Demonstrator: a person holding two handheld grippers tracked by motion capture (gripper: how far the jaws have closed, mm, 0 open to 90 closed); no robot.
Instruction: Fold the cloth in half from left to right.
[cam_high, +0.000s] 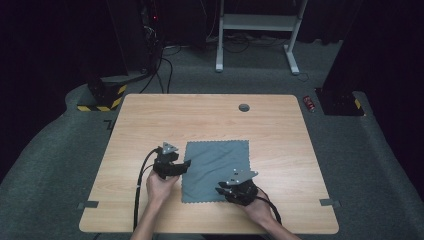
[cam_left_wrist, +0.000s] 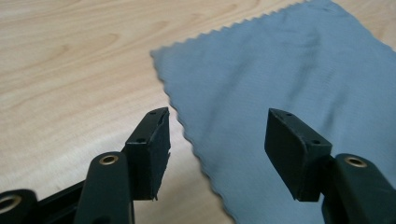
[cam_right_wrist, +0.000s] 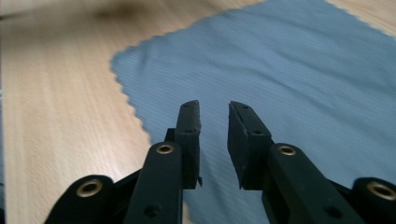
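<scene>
Two black claws — left claw (cam_left_wrist: 217, 144) wide apart, right claw (cam_right_wrist: 215, 140) narrowly parted, both empty — over zigzag-edged grey cloth (cam_high: 216, 167).

Grey cloth (cam_high: 215, 169) flat on table (cam_high: 210, 117); claws at left edge (cam_high: 186, 164), near edge (cam_high: 220, 190).

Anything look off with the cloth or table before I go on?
Nothing stands out. The grey cloth lies flat and unfolded on the table, edges uncurled. The left gripper is open at its edge; the right gripper hangs over it, jaws slightly apart.
</scene>
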